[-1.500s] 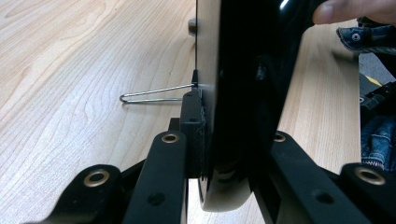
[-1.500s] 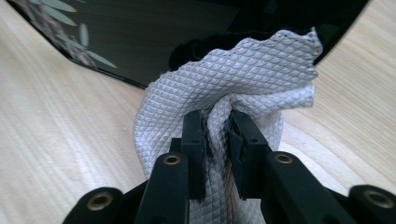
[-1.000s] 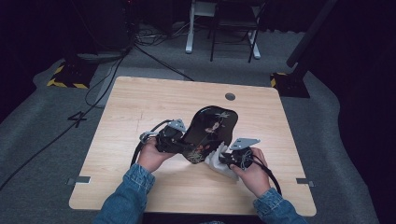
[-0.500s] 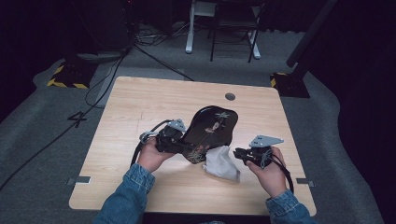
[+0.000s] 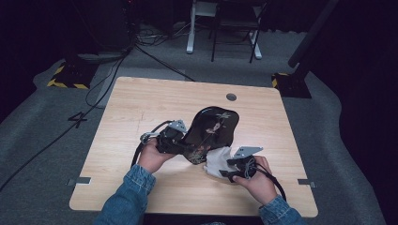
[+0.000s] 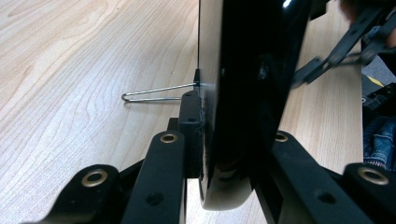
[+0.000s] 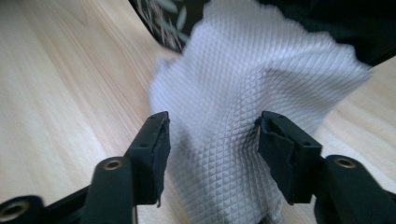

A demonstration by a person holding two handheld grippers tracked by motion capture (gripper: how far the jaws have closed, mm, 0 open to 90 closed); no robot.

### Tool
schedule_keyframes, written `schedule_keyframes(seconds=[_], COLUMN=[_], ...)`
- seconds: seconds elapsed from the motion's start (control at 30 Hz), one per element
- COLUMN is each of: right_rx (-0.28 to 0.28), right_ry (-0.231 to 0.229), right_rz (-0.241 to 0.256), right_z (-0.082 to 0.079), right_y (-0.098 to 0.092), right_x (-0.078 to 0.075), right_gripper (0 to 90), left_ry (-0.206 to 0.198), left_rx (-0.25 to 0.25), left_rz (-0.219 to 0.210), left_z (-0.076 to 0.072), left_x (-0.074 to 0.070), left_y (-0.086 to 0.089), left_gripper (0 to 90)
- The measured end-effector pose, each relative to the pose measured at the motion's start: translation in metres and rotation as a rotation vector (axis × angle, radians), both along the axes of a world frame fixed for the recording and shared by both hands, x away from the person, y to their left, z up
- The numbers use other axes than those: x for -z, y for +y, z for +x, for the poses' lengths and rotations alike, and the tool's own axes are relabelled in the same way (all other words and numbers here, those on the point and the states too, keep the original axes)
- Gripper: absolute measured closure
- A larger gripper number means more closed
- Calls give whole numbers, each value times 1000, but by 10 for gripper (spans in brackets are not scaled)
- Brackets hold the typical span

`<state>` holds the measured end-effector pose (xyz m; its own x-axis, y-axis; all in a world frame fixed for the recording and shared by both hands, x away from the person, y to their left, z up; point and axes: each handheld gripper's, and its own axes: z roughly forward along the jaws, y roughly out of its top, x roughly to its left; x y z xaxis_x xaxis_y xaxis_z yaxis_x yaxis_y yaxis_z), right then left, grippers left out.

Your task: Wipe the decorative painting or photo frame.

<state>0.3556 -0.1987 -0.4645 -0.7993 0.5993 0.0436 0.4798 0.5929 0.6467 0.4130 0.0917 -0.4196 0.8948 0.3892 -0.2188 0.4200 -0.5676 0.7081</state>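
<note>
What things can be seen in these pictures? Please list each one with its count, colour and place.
table: one, light wood, under everything.
tray: one, glossy black with a plant pattern, held tilted up at the table's middle.
cloth: one, white with a diamond weave, on the table at the tray's lower edge.
cable hole: one, grey, near the table's far edge.
chair: one, dark, on the floor beyond the table.
left gripper: one, black, jaws clamped on the tray's edge.
right gripper: one, black, jaws open on either side of the cloth.

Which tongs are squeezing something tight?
The left tongs: their jaws are shut on the black tray's edge. The right tongs are open around the white cloth.
</note>
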Motion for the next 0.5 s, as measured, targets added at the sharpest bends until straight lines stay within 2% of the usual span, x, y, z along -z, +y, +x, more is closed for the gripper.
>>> schedule_keyframes(seconds=[0.13, 0.23, 0.5], right_rx=[-6, -4, 20], right_ry=[10, -2, -38], right_rz=[-46, -64, -91], right_z=[4, 5, 3], right_y=[6, 9, 10], right_x=[13, 16, 17], right_gripper=[412, 423, 564], left_ry=[3, 3, 0], left_rx=[3, 3, 0], left_rz=[2, 2, 5], left_z=[0, 1, 0], left_x=[0, 0, 0], left_y=[0, 0, -1], left_gripper=[780, 780, 774])
